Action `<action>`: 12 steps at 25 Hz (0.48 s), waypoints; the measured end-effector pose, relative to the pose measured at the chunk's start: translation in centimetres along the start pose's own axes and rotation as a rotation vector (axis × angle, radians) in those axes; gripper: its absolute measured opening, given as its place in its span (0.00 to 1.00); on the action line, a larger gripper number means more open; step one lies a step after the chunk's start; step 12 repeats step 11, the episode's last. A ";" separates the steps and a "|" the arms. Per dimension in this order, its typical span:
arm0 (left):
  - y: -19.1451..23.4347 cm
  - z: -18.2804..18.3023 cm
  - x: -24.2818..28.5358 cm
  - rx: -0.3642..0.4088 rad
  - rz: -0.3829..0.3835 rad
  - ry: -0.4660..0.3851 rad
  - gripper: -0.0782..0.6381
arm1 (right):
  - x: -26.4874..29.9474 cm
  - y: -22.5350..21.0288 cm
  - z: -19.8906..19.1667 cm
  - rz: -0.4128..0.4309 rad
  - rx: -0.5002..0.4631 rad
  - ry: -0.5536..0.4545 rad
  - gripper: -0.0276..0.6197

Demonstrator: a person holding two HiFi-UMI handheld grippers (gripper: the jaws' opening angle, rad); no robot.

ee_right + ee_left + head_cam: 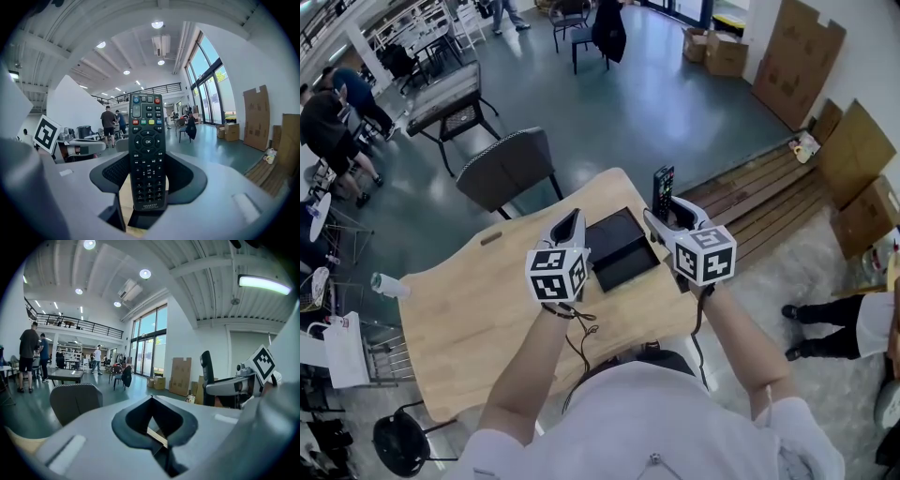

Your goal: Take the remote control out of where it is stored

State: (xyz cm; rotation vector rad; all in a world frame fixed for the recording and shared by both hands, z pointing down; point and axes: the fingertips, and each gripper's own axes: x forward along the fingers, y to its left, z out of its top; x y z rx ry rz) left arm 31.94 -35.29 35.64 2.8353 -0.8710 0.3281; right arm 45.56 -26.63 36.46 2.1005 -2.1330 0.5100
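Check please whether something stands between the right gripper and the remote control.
Nothing visible does. The remote control stands upright between the jaws of the right gripper, which close on its lower part. The left gripper, shut and empty, is on the other side of the black box.

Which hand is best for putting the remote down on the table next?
Right. The right gripper clamps the remote control upright, beside the black box on the table. The left gripper is shut and holds nothing.
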 end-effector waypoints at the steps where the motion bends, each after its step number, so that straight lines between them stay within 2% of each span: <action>1: 0.0 -0.1 0.0 0.000 0.000 0.001 0.11 | 0.0 -0.1 0.0 -0.002 0.000 0.001 0.44; 12: -0.9 -0.5 0.8 0.004 -0.007 0.002 0.11 | -0.5 -1.3 -0.4 -0.011 0.006 -0.004 0.44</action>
